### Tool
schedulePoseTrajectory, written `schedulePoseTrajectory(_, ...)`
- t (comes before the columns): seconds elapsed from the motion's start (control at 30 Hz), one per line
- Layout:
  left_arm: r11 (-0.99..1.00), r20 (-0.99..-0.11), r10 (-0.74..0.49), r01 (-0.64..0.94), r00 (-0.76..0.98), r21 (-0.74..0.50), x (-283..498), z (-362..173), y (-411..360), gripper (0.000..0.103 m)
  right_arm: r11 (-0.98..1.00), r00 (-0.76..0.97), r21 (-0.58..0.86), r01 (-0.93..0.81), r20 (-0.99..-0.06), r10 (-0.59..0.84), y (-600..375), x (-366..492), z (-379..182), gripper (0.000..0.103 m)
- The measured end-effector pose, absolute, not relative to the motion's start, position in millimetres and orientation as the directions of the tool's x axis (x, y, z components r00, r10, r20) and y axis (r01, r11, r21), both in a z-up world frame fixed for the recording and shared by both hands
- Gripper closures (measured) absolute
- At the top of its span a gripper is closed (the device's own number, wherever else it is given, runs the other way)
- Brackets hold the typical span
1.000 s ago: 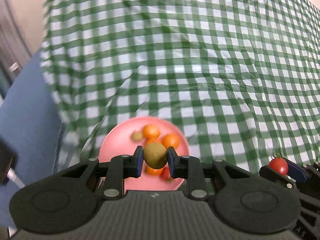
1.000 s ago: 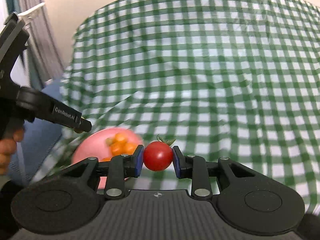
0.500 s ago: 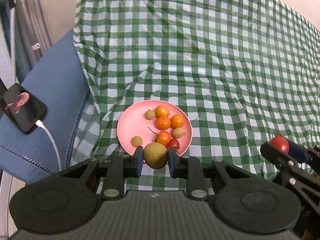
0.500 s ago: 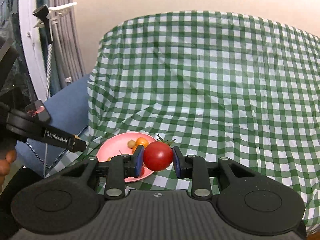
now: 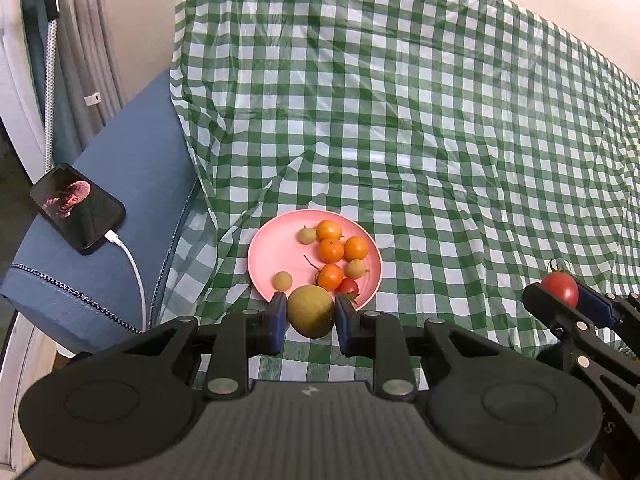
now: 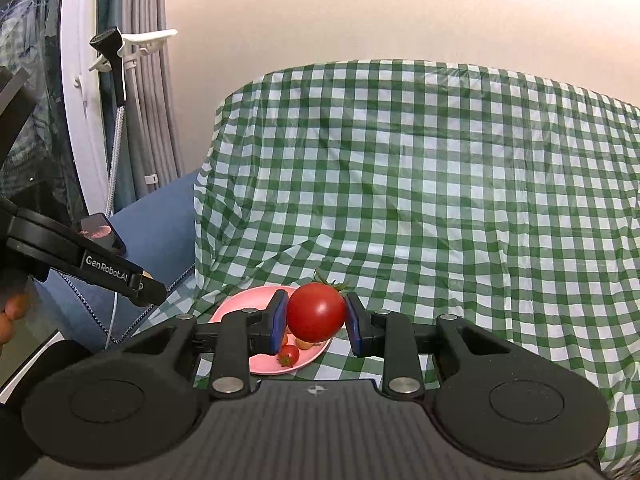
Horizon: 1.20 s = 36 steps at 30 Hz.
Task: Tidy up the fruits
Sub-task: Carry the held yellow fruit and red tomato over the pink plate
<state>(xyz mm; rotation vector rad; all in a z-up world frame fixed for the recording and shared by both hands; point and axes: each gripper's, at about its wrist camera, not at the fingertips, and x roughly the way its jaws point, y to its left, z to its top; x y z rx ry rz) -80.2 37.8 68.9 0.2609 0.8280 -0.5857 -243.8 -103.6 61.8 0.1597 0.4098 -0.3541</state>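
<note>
A green-checked cloth (image 5: 420, 120) covers the table and hangs in folds over its left edge, beside a blue seat (image 5: 132, 184) where a phone (image 5: 76, 212) lies charging, well clear of the work. The pink plate (image 5: 272, 252) sits near the cloth's left front edge and serves, in my judgement, as the collection point: four oranges (image 5: 331, 250), three small pale fruits and a small tomato (image 5: 347, 286) lie on it. The left gripper (image 5: 311, 312) is clamped on a brown-green fruit (image 5: 310, 311), held above the plate's near rim. The right gripper (image 6: 316, 314) is clamped on a red tomato (image 6: 316, 312), stem up, held off the cloth to the plate's right. Both grips sit across the fruit's middle, which should prevent rolling.
</note>
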Motion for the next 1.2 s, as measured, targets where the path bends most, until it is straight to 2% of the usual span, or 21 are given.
schedulePoseTrajectory(0.77, 0.823, -0.733, -0.394, 0.569, 0.555, -0.012, -89.0, 80.3, 51.7, 0.075, 0.921, 0.864, 0.085, 0.381, -0.387, -0.322, -98.4, -255.9, 67.3, 0.072)
schedulePoseTrajectory(1.2, 0.829, -0.744, -0.388, 0.558, 0.543, -0.025, -79.0, 73.9, 52.7, 0.075, 0.917, 0.847, 0.087, 0.39, -0.424, -0.32, -102.8, -246.4, 62.0, 0.072)
